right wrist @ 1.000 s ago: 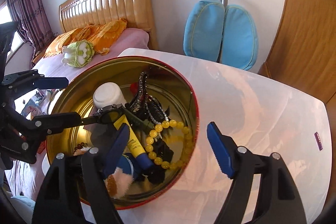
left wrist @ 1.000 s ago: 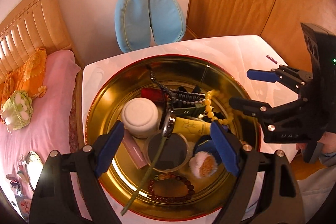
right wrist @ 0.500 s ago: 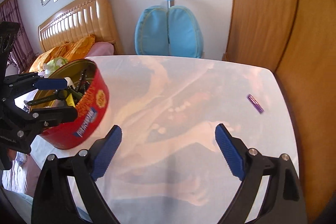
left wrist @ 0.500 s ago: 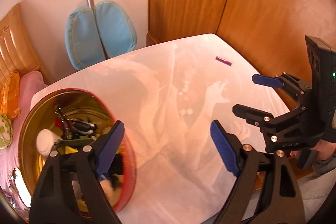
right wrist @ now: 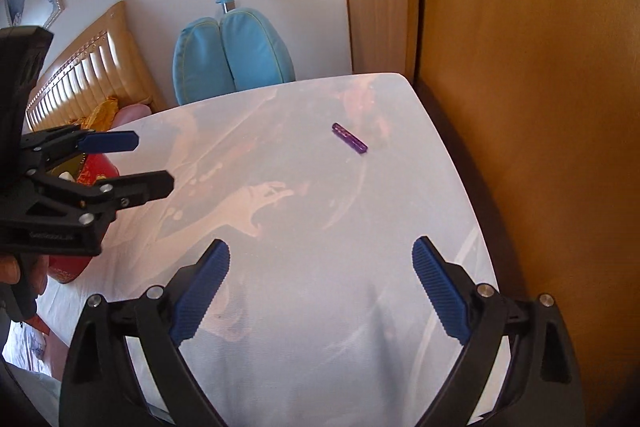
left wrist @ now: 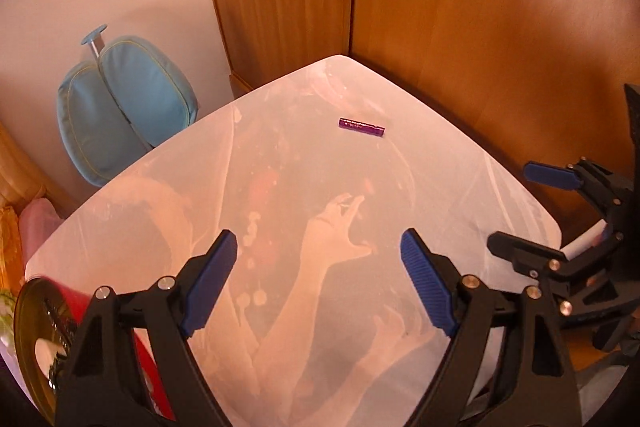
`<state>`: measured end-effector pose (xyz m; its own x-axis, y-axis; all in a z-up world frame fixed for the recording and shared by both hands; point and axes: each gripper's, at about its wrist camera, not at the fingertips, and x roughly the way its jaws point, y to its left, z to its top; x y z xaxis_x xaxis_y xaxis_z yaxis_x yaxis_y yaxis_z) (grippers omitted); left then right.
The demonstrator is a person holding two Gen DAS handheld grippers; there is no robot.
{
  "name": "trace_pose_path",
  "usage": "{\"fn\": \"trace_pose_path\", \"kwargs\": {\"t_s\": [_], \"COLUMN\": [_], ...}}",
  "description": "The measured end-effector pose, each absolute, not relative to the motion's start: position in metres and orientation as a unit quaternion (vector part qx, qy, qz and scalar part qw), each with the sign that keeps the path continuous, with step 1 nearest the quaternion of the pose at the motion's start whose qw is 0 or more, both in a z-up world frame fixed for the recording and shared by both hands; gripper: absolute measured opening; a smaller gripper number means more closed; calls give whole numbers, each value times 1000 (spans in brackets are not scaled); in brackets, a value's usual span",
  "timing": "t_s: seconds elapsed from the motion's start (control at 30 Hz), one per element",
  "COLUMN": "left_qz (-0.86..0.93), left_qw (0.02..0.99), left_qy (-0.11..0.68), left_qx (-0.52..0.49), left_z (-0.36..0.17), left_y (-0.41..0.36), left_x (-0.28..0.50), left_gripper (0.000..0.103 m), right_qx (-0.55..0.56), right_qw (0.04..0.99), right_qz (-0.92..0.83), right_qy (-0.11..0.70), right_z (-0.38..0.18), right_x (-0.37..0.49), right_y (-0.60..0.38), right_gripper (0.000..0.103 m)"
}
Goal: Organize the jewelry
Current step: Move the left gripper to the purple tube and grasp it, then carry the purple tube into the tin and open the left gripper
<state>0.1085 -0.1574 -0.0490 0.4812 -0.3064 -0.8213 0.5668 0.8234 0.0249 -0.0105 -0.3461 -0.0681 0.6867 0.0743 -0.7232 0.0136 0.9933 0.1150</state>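
Both tongs hang over the white counter (right wrist: 320, 307) with jaws spread wide and nothing between them: the left tongs (left wrist: 320, 283) and the right tongs (right wrist: 320, 287). A small purple tube (right wrist: 349, 139) lies alone toward the counter's far corner. The red tin (left wrist: 36, 327) of jewelry sits at the counter's left edge.

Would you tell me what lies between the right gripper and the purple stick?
Only bare white tabletop between right gripper and purple stick, in both views.
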Motion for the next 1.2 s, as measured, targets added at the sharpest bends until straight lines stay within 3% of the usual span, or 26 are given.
{"fn": "trace_pose_path", "kwargs": {"t_s": [0.5,0.8,0.87,0.93,1.2], "left_qz": [-347,-370,-372,-374,-364], "left_qw": [797,791,793,796,808], "left_qy": [442,443,438,433,429], "left_qx": [222,204,204,200,175], "left_z": [-133,-145,-145,-143,-124], "left_y": [-276,-288,-287,-287,-270], "left_x": [219,238,236,235,226], "left_gripper": [82,82,78,59,59], "right_qx": [60,81,81,80,69], "right_qw": [901,897,896,896,900], "right_qz": [-62,-87,-88,-89,-83], "right_qy": [425,426,428,428,423], "right_z": [-92,-97,-97,-97,-90], "right_x": [23,17,16,15,14], "right_y": [-379,-387,-388,-387,-382], "right_gripper": [96,96,96,96,96]}}
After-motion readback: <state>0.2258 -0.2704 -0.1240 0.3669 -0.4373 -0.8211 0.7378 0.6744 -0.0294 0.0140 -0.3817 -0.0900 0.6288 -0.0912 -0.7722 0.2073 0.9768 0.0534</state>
